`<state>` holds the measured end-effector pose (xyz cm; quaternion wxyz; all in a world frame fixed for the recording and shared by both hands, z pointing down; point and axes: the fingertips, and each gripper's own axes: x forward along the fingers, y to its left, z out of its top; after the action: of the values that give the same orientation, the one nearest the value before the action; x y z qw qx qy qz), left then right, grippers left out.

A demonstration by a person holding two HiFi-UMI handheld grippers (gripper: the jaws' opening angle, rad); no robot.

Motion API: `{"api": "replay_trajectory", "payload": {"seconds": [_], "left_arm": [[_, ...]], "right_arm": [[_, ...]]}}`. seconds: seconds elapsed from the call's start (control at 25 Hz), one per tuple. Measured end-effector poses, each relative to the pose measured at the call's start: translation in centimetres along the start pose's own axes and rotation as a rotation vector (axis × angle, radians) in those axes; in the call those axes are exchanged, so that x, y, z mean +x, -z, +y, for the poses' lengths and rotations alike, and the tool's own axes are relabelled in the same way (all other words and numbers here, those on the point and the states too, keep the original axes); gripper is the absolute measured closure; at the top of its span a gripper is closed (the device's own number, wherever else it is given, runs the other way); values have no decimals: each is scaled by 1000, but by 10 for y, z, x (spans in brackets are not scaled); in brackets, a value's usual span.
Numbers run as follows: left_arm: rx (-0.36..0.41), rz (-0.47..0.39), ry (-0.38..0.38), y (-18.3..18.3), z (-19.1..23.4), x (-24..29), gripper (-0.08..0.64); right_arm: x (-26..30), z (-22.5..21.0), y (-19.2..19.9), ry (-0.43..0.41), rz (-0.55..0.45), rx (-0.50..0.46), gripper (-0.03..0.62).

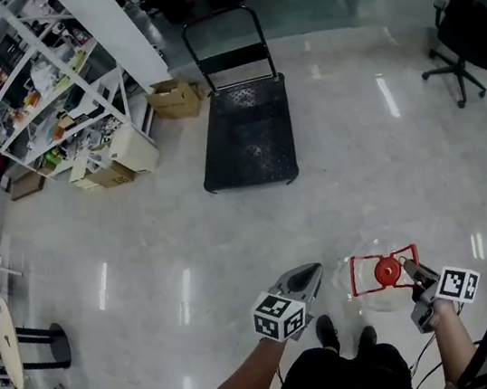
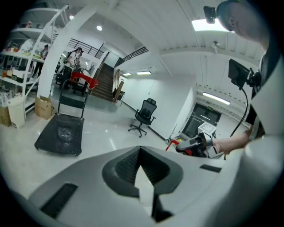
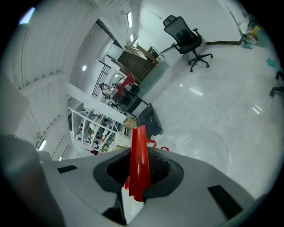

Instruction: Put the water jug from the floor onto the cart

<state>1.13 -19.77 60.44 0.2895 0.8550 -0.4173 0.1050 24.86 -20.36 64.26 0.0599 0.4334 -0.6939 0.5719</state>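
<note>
The clear water jug (image 1: 376, 294) hangs off the floor by its red handle frame (image 1: 384, 270), just in front of the person's feet. My right gripper (image 1: 409, 271) is shut on that red handle (image 3: 139, 159), and the jug's clear body (image 3: 208, 146) shows below it in the right gripper view. To the jug's left my left gripper (image 1: 315, 269) is held up, shut, with nothing between its jaws (image 2: 141, 177). It does not touch the jug. The black flat cart (image 1: 248, 133) with its upright push bar stands some way ahead on the floor and nothing lies on it.
White shelving (image 1: 43, 83) full of items and cardboard boxes (image 1: 175, 97) stand at the left of the cart. A black office chair (image 1: 467, 16) is at the far right. A round table with a stool (image 1: 6, 341) is at the near left.
</note>
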Motion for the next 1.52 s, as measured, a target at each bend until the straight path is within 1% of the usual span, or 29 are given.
{"api": "replay_trajectory", "payload": {"seconds": [0.16,0.32,0.44,0.52,0.6,0.64,0.8,0.92,1.04,1.16,1.24,1.32,1.44,1.52], "left_arm": [[26,-83,5,-43,11,-19,568],[42,-136,12,-84,33,-23,568],[47,-162,0,-111,51,-15,568],[55,-177,-14,-131,67,-8,568],[56,-188,-40,-152,89,4,568],[50,-192,-57,-161,101,11,568],[12,-200,-128,-199,146,39,568],[16,-209,-194,-233,184,54,568],[22,-253,-263,-274,221,64,568],[6,-285,-316,-304,256,65,568],[-13,-291,-335,-315,282,66,568],[-19,-297,-338,-324,310,69,568],[-13,-316,-321,-345,357,78,568],[-12,-312,-307,-362,388,77,568]], "right_arm": [[12,62,-33,-79,-56,-18,523],[46,103,-70,-73,-51,-40,523],[74,126,-99,-105,-49,-53,525],[96,145,-117,-145,-40,-58,525],[124,163,-135,-178,-12,-76,525],[139,169,-144,-189,7,-90,525],[198,194,-178,-281,86,-133,526],[236,215,-207,-320,148,-166,526],[275,241,-242,-352,195,-235,526],[313,267,-265,-366,229,-262,526],[342,280,-277,-371,243,-270,526],[372,292,-290,-372,242,-282,526],[419,314,-319,-369,218,-289,526],[447,332,-330,-358,204,-271,526]]}}
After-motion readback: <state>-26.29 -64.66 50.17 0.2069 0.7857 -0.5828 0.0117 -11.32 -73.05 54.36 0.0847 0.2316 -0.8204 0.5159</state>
